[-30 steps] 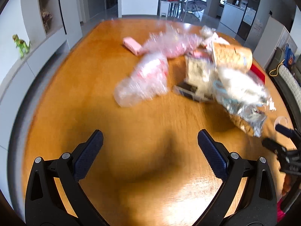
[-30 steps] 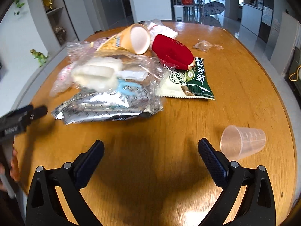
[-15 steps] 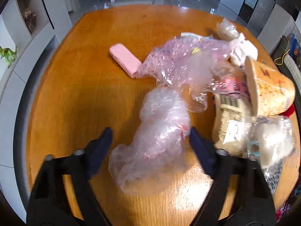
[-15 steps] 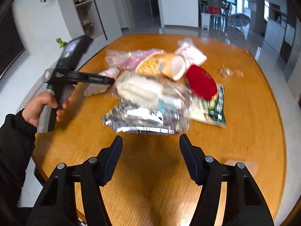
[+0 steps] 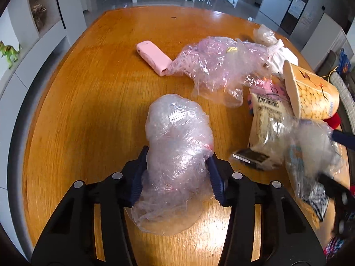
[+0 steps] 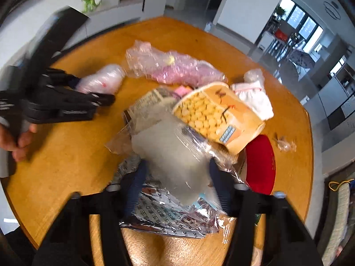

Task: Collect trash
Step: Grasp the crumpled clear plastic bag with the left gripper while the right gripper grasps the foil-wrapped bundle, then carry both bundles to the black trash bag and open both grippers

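While pinching the crumpled clear plastic bag [image 5: 177, 146] near the counter's [image 5: 93, 102] near edge, left hand-held gripper [image 5: 177, 173] clamped tight, and right hand-held gripper [image 6: 177, 177] closed around a clear-wrapped white packet [image 6: 170, 153] beside the paper cup [image 6: 217, 115].

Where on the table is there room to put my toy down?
Bare wood lies on the table left of the crumpled clear bag, and at the far end beyond the pink case. It is crowded on the right, around the paper cup and the wrappers.
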